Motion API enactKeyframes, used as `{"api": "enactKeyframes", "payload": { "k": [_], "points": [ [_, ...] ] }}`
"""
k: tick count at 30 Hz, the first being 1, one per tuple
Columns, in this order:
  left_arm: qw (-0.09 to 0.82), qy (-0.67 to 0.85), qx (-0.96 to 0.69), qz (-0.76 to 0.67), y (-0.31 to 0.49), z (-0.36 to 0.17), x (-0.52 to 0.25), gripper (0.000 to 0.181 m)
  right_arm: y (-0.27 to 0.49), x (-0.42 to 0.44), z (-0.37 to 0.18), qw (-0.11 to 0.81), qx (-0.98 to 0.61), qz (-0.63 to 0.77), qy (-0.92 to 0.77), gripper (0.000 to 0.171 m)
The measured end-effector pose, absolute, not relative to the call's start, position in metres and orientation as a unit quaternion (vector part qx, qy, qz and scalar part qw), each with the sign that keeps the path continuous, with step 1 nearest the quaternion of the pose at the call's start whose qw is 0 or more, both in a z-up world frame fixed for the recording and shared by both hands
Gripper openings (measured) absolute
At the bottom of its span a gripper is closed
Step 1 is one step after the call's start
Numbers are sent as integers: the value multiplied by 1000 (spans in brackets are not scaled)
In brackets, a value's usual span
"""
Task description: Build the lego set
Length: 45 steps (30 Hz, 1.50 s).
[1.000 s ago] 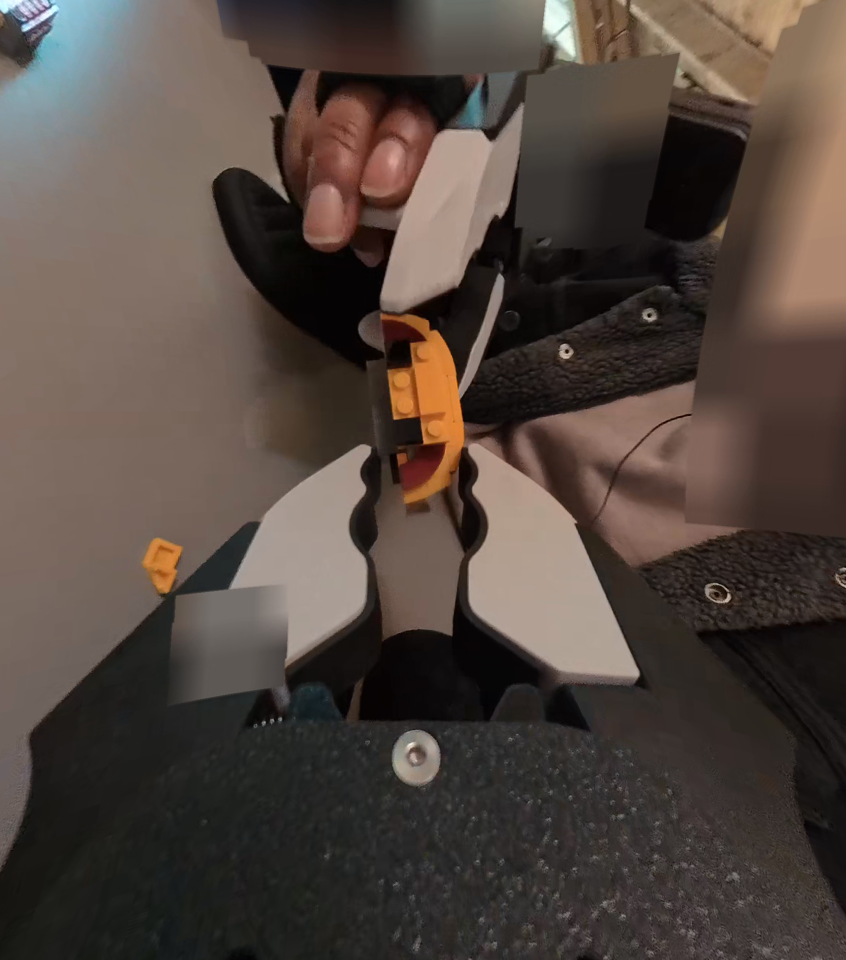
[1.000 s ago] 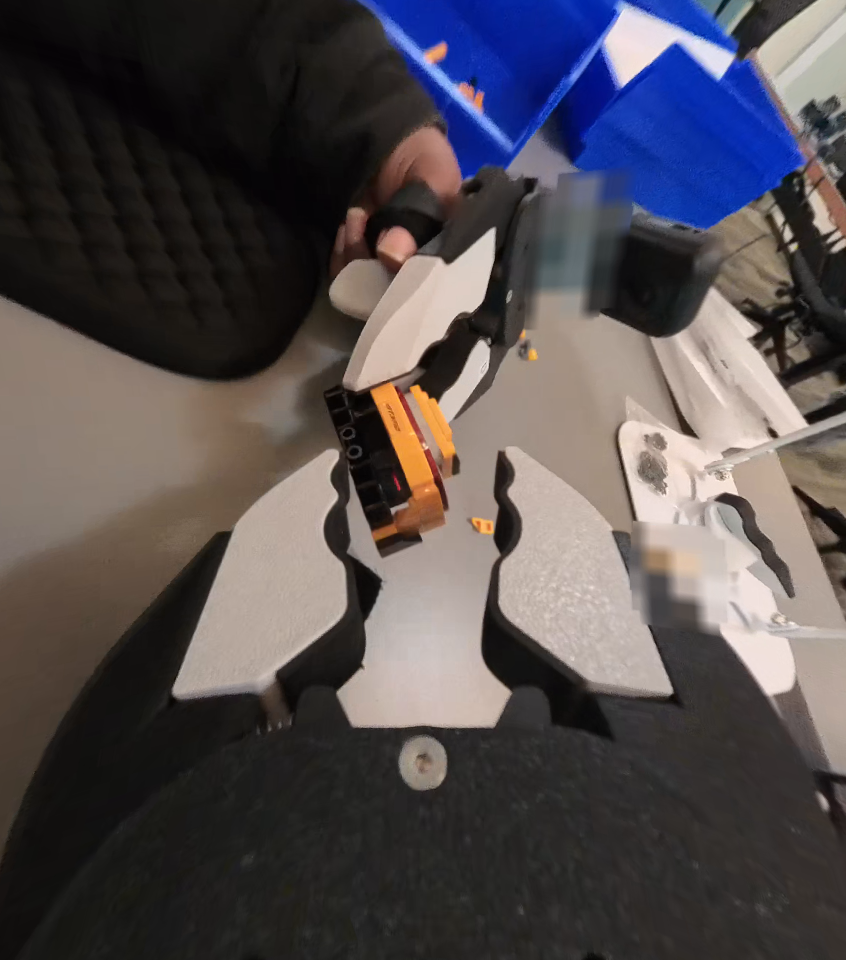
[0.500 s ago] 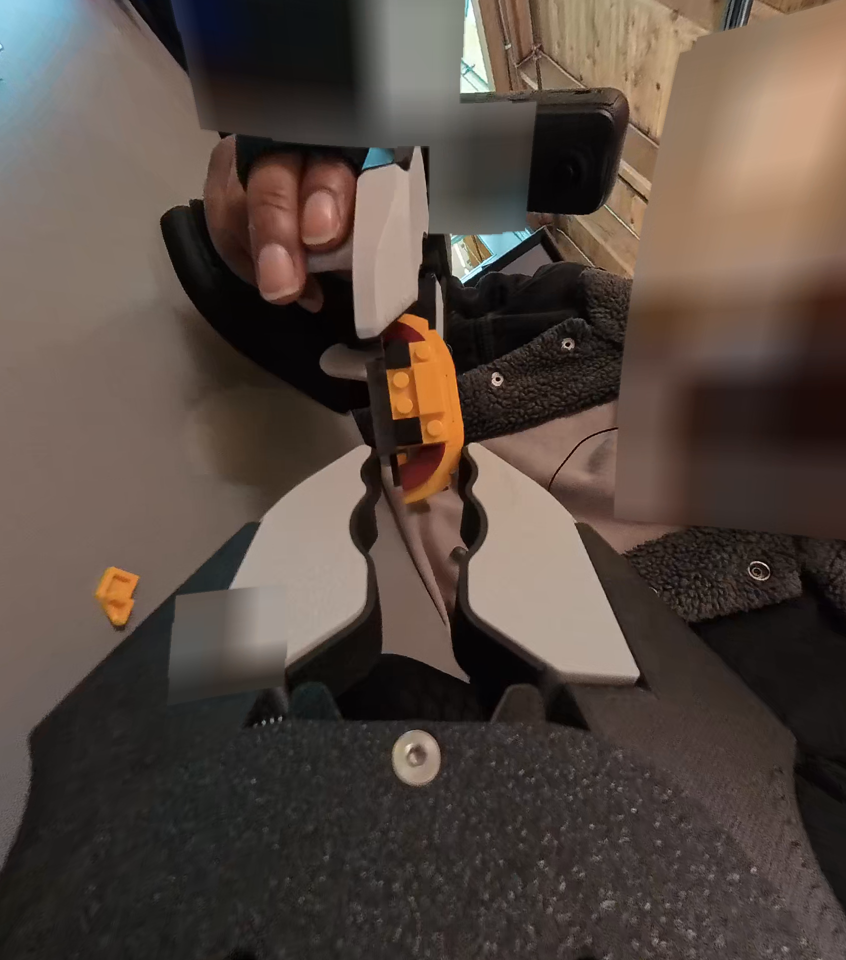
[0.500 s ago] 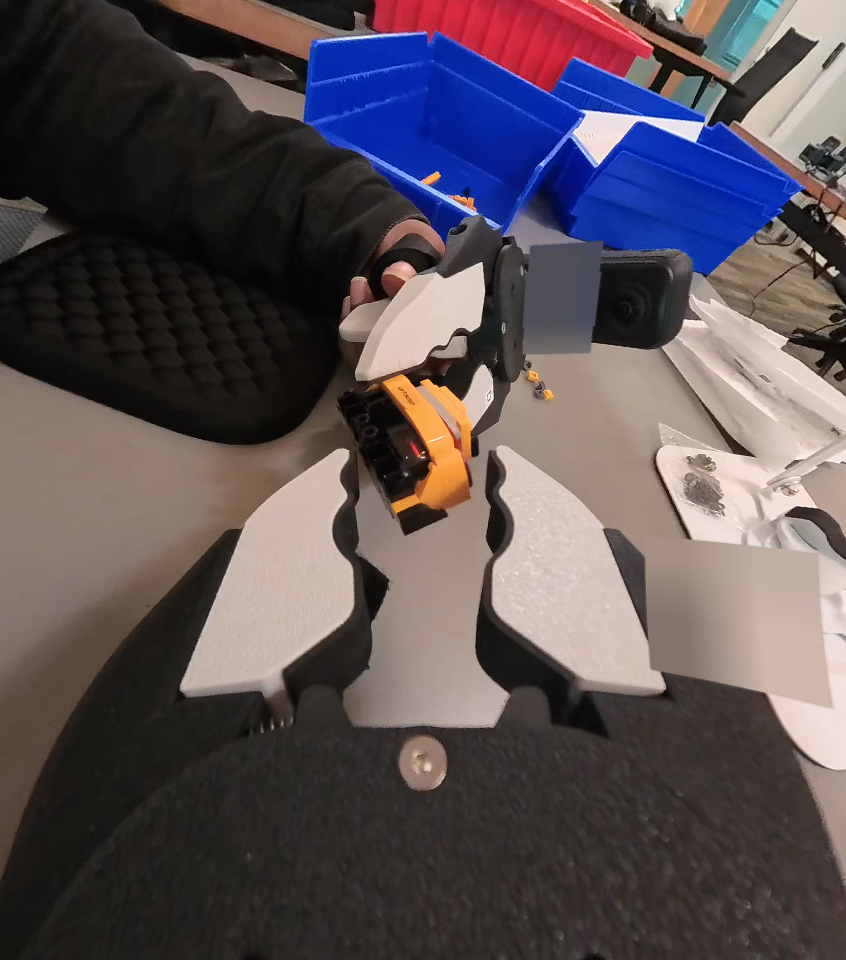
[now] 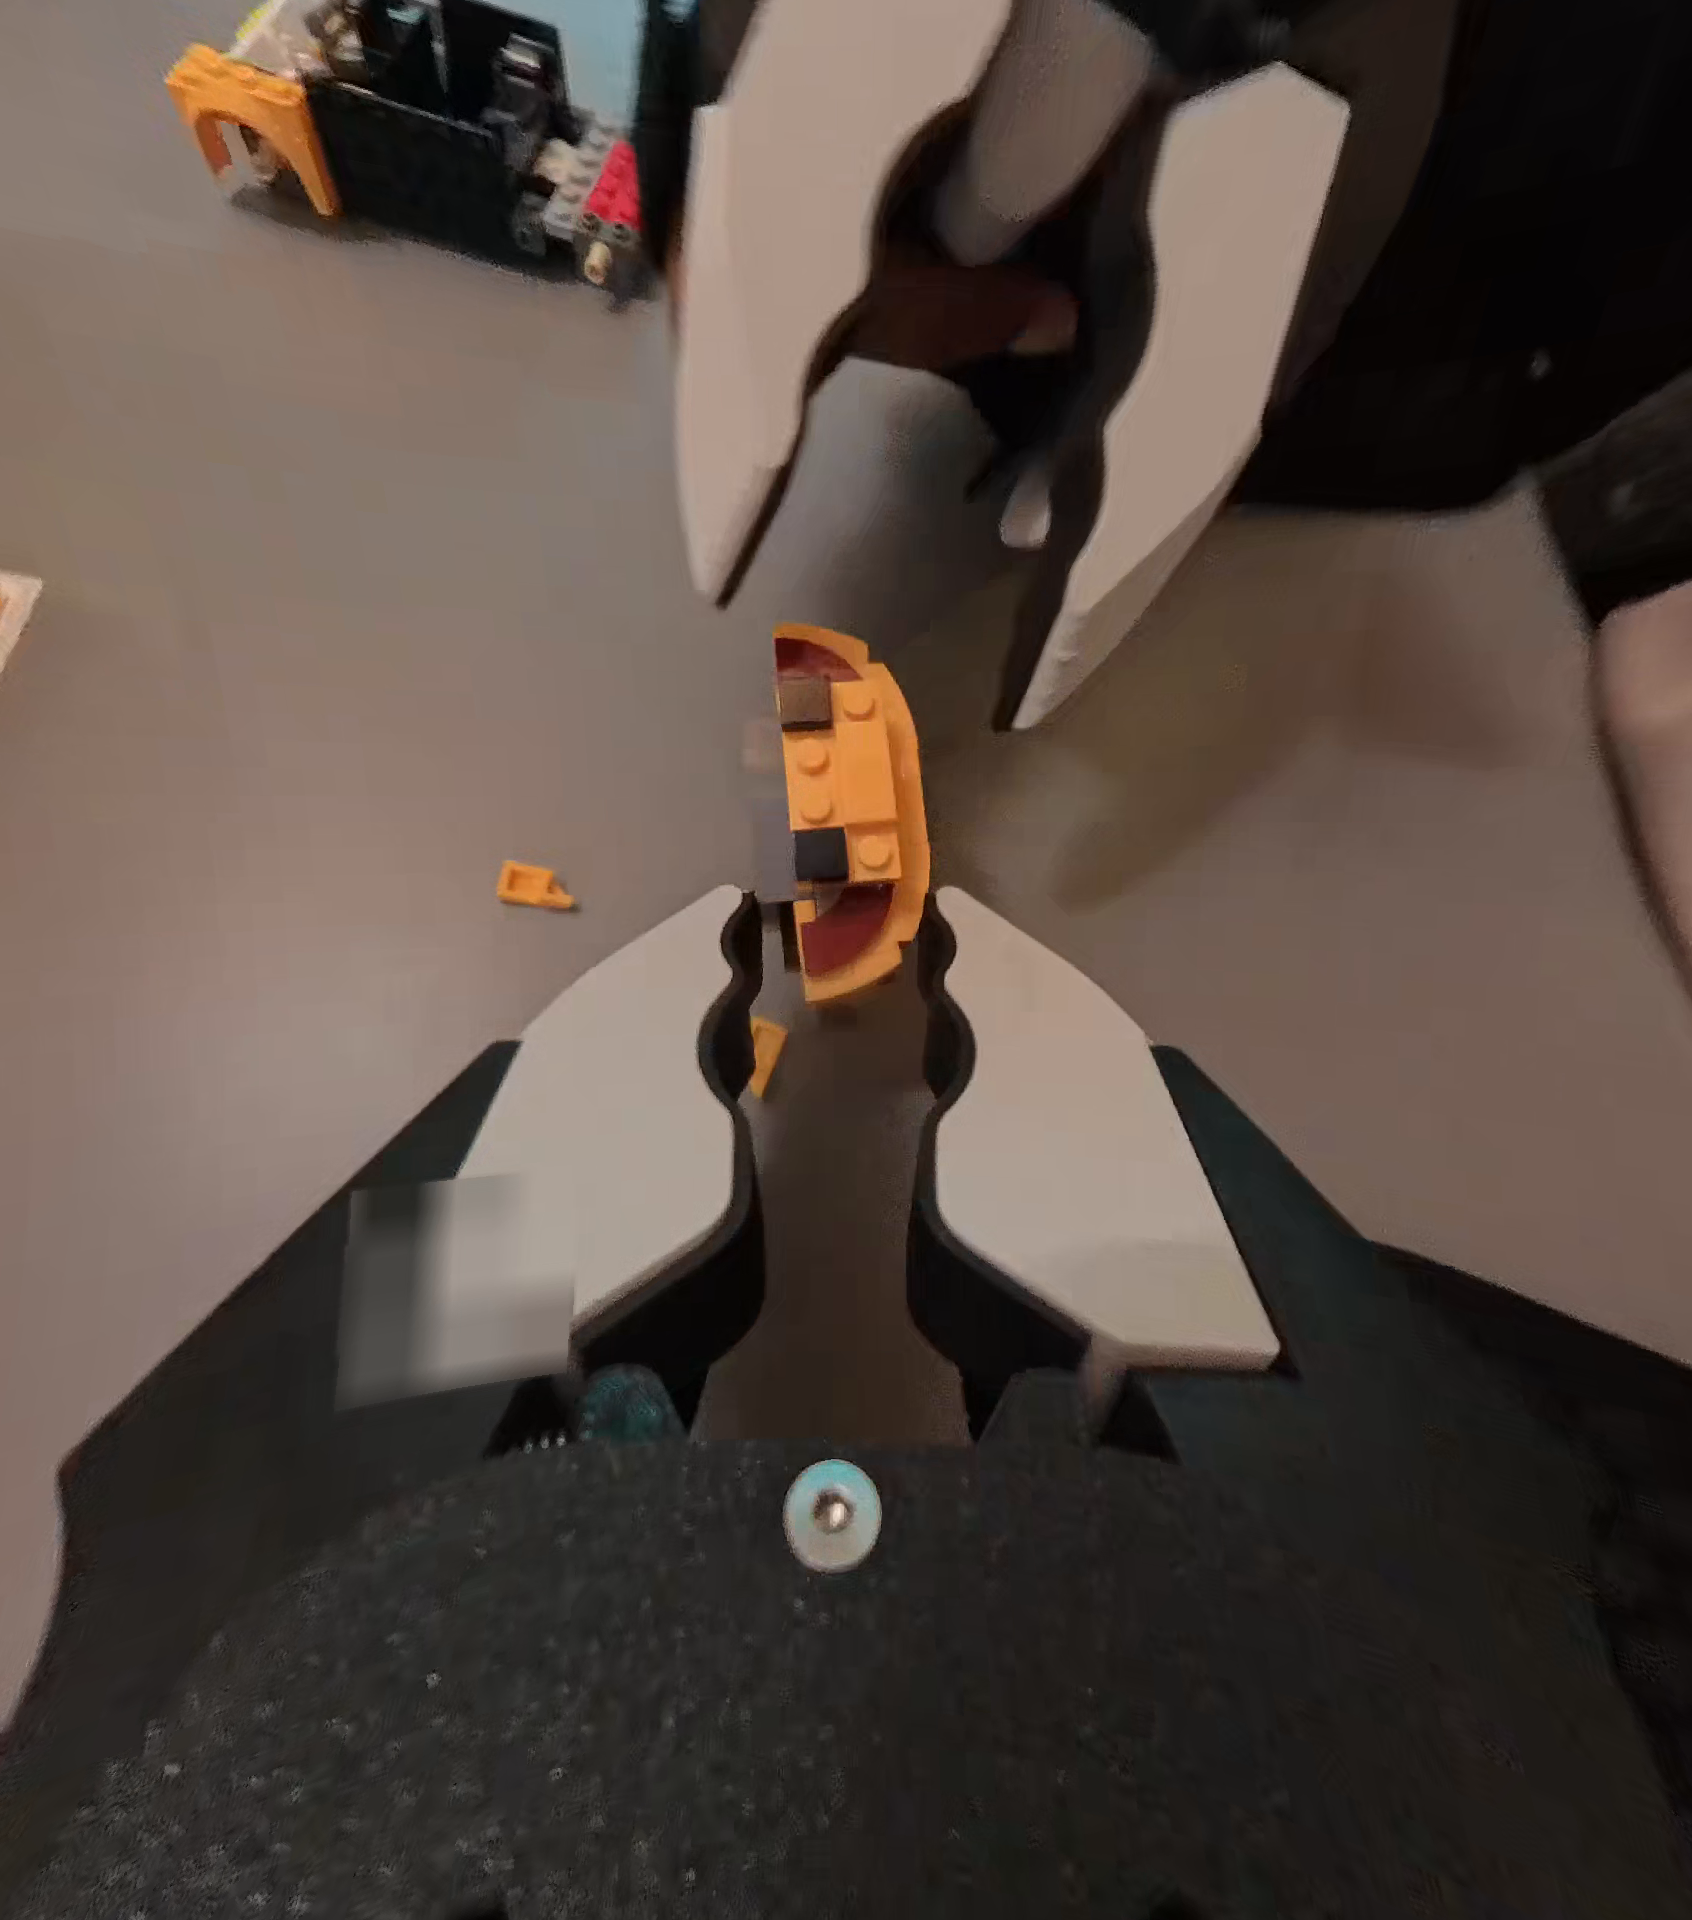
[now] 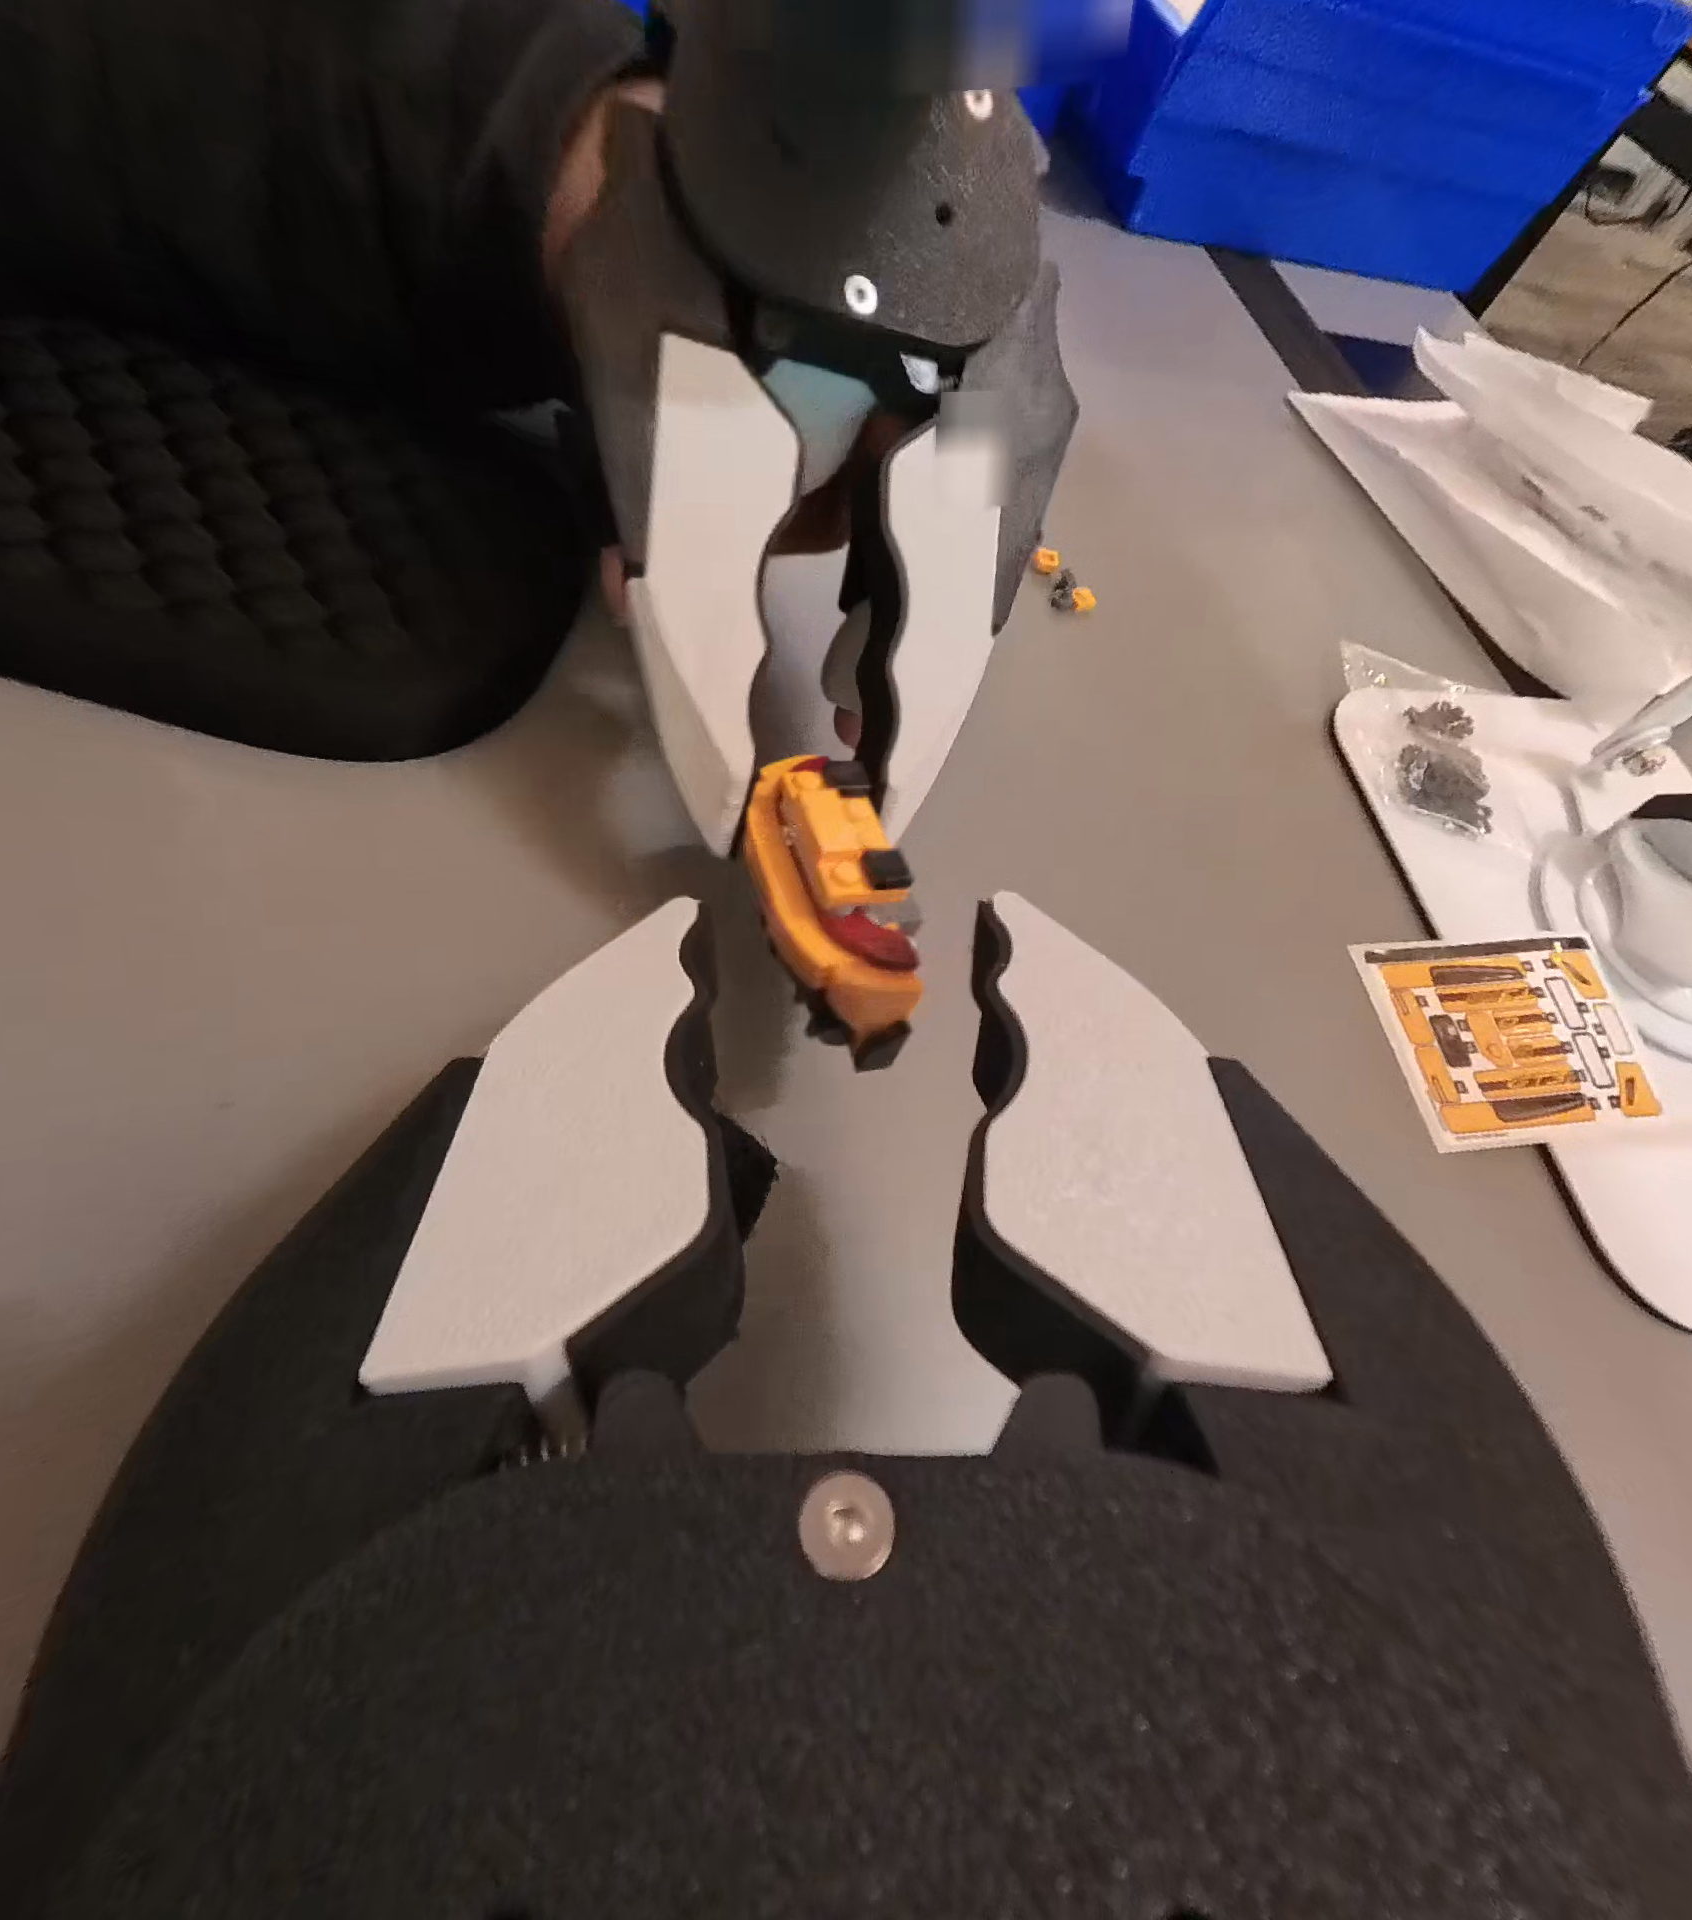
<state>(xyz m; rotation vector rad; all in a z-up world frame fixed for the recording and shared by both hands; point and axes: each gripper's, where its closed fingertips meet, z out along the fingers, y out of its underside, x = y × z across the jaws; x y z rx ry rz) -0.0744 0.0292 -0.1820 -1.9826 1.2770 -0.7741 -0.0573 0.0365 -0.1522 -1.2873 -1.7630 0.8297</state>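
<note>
A small orange, black and dark-red Lego assembly (image 5: 847, 790) is held at one end by my left gripper (image 5: 831, 904), which is shut on it above the grey table. My right gripper (image 5: 873, 655) faces it from the far side and is open. The assembly's free end sits about level with the right gripper's fingertips (image 5: 728, 540), with gaps on both sides. In the right wrist view, the assembly (image 6: 821, 914) hangs from the left gripper (image 6: 811, 821) and points between the spread fingers of the right gripper (image 6: 842, 909).
A partly built black and orange Lego model (image 5: 426, 135) stands at the far left. A loose orange piece (image 5: 530, 885) lies near it. A sticker sheet (image 6: 1507, 1039) lies on a white tray (image 6: 1652, 1247). Blue bins (image 6: 1393, 135), white bags (image 6: 1569, 520) and a black cushion (image 6: 146, 520) ring the table. Tip to tip, the grippers are about 4 cm apart.
Both grippers have tipped down over the table. The left gripper still holds the assembly. The right gripper, which was at the assembly's far end, now faces it head-on with wide-open fingers.
</note>
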Motion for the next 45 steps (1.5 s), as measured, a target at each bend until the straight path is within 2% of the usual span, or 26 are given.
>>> {"api": "enactKeyframes", "payload": {
  "k": [6,10,19,28,33,36,38,41,45],
  "points": [
    [327,556,-735,-210,24,-197,-67,29,28,-58,-171,366,-504,305,-720,44],
    [319,557,-736,-214,23,-200,-67,28,25,-59,-173,364,-500,304,-725,36],
    [317,549,-730,-254,17,-191,-78,33,27,-58,-178,358,-509,302,-723,36],
    [305,543,-759,-189,34,-211,-105,23,36,-57,-172,371,-518,307,-707,36],
    [307,547,-757,-180,35,-213,-102,6,37,-57,-171,374,-518,306,-706,35],
    [300,535,-768,-185,37,-212,-105,5,37,-57,-169,381,-515,309,-703,35],
    [307,515,-768,-225,35,-203,-103,5,37,-59,-162,402,-502,309,-701,32],
    [308,459,-752,-358,25,-173,-89,4,32,-62,-146,460,-459,299,-699,24],
    [276,403,-722,-490,11,-146,-70,5,17,-67,-134,507,-397,273,-715,20]
  ]
}}
